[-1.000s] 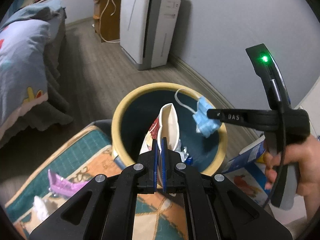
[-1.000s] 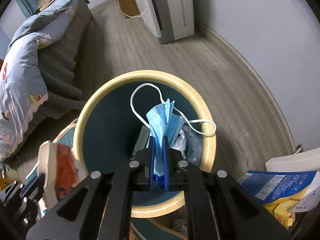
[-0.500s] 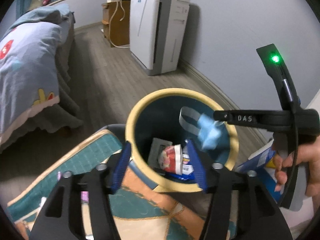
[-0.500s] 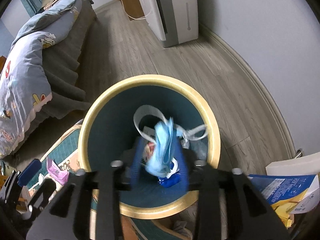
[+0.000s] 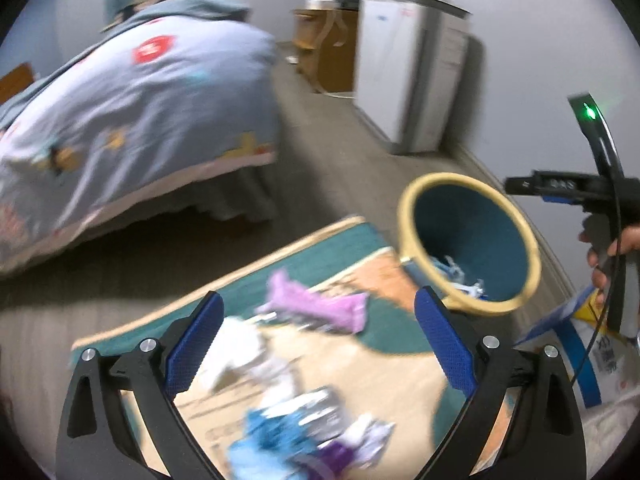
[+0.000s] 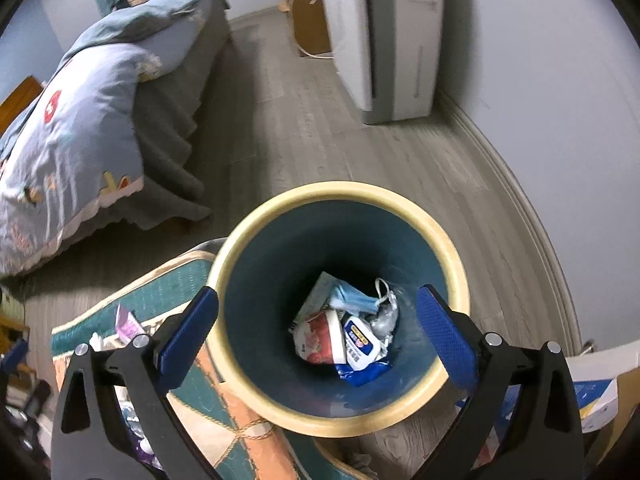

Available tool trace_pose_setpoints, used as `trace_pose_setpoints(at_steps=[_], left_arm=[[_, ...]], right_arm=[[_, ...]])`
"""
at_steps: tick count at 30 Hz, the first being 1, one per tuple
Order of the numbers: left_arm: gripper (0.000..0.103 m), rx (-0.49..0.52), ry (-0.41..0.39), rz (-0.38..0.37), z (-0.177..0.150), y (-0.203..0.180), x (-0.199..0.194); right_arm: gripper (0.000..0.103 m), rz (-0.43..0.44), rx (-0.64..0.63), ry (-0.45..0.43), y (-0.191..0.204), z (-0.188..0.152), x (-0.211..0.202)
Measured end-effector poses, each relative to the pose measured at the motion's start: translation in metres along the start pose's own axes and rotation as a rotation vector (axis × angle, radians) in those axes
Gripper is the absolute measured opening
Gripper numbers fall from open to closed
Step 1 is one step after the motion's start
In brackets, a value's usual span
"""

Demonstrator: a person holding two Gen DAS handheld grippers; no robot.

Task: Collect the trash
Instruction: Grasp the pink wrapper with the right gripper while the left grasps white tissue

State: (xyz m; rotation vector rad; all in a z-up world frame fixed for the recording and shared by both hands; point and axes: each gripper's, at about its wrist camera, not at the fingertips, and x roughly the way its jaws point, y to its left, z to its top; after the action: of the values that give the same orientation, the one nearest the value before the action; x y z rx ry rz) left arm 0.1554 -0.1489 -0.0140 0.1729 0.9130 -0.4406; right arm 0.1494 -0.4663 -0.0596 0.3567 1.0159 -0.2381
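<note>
Trash — a blue face mask (image 6: 354, 299) and crumpled wrappers (image 6: 340, 340) — lies at the bottom of the round teal bin with a cream rim (image 6: 424, 216), centre frame. Right gripper (image 6: 318, 330) above it and left gripper (image 5: 316, 346) over litter on the patterned rug (image 5: 340, 256) are both opening wide, holding nothing.

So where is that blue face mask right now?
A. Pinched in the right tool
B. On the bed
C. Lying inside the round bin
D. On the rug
C: the right wrist view shows the face mask lying among wrappers at the bottom of the bin, with nothing between the right tool's opening jaws.
</note>
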Motion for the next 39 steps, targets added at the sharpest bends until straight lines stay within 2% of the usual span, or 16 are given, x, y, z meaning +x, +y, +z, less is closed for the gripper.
trace_pose_setpoints(at_steps=[5, 8, 12, 15, 20, 23, 26, 31, 35, 39], left_arm=[[0.096, -0.056, 0.015, 0.105, -0.023, 0.049, -0.030], [0.097, -0.118, 0.003, 0.115, -0.043, 0.070, -0.045], [0.097, -0.181, 0.012, 0.116, -0.054, 0.086, -0.043], [0.097, -0.165, 0.019, 0.132, -0.058, 0.089, -0.037], [0.097, -0.150, 0.046, 0.130, -0.064, 0.092, -0.026], [0.097, -0.139, 0.057, 0.131, -0.067, 0.093, -0.021], [0.097, -0.110, 0.078, 0.137, -0.069, 0.095, -0.013], [0.097, -0.107, 0.122, 0.152, -0.075, 0.104, 0.005], [0.097, -0.108, 0.146, 0.159, -0.076, 0.110, 0.019], [0.097, -0.100, 0.157, 0.145, -0.074, 0.114, 0.032]], right_arm=[[0.097, 0.012, -0.037, -0.007, 0.021, 0.000, -0.006], [0.097, 0.020, -0.058, -0.014, 0.036, -0.002, -0.009], [0.097, 0.001, -0.109, -0.027, 0.062, -0.006, -0.014], [0.097, 0.001, -0.164, -0.006, 0.086, -0.013, -0.014], [0.097, 0.139, -0.211, 0.060, 0.121, -0.031, -0.005], [0.097, 0.134, -0.273, 0.061, 0.142, -0.040, -0.002], [0.097, 0.163, -0.328, 0.094, 0.156, -0.048, 0.006], [0.097, 0.236, -0.345, 0.125, 0.165, -0.054, 0.022], [0.097, 0.223, -0.422, 0.114, 0.178, -0.060, 0.033], [0.097, 0.201, -0.487, 0.140, 0.187, -0.067, 0.050]])
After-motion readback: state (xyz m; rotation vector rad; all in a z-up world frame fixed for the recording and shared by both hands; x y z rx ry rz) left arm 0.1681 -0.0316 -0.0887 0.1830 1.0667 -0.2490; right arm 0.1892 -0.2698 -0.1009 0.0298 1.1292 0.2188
